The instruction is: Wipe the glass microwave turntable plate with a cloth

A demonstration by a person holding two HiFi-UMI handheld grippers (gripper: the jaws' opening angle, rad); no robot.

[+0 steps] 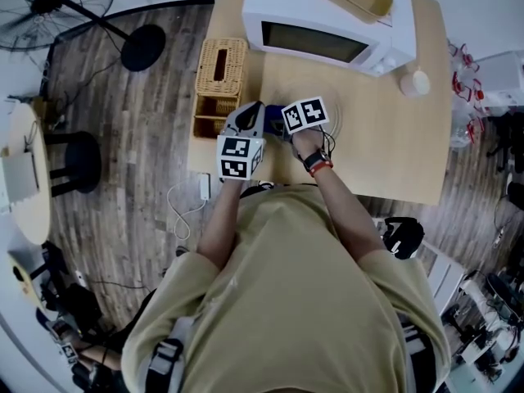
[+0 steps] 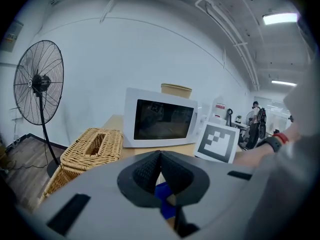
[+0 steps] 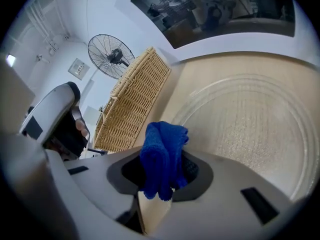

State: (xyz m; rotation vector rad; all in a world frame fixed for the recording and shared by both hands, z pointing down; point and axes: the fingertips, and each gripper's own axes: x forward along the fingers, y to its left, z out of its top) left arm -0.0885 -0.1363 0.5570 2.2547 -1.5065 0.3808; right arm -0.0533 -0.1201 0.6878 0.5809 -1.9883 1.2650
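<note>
1. Black-and-white square patterns are carried on the marker cube (image 2: pixel 217 143); the red-and-white label (image 2: pixel 218 107) behind it is too small to be read.
2. The glass turntable plate (image 3: pixel 250 129) is laid flat on the wooden table (image 1: pixel 385 146), just in front of the white microwave (image 1: pixel 327 23). It is round, without a long axis.
3. The blue cloth (image 3: pixel 162 154) is pinched, bunched, in the right gripper (image 3: pixel 163 173), its length run along the jaws, beside the plate's rim.
4. The jaws of the left gripper (image 2: pixel 160 156) are pressed together at the tips and pointed toward the microwave.
</note>
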